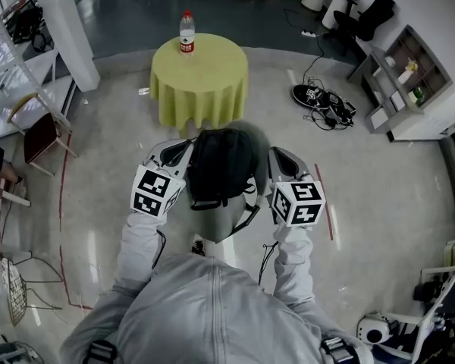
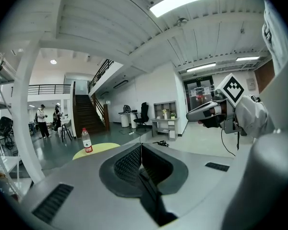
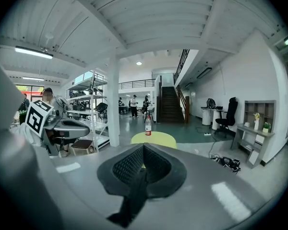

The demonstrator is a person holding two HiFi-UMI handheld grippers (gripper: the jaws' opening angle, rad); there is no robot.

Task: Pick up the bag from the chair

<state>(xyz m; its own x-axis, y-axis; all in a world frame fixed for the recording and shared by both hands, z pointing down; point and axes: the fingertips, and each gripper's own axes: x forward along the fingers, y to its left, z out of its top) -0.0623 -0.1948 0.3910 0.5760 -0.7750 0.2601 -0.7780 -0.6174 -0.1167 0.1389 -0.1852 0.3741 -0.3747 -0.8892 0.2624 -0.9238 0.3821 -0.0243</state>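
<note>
I see no bag on any chair in these views. A black office chair (image 1: 370, 15) stands at the far right by the wall, also in the right gripper view (image 3: 227, 113). A chair with a dark red seat (image 1: 39, 136) stands at the left. My left gripper (image 1: 172, 152) and right gripper (image 1: 285, 158) are raised side by side at chest height, pointing towards the yellow table (image 1: 200, 74). The left gripper (image 2: 141, 146) has its pads pressed together on nothing. The right gripper (image 3: 143, 146) is shut and empty too. Between them lies a dark rounded shape over a grey patch.
A water bottle (image 1: 186, 32) stands on the round yellow table. Cables and black gear (image 1: 323, 99) lie on the floor at the right, beside a low shelf unit (image 1: 406, 78). A white pillar (image 1: 68, 29) and metal racks (image 1: 7, 59) stand at the left. Red tape (image 1: 61, 203) marks the floor.
</note>
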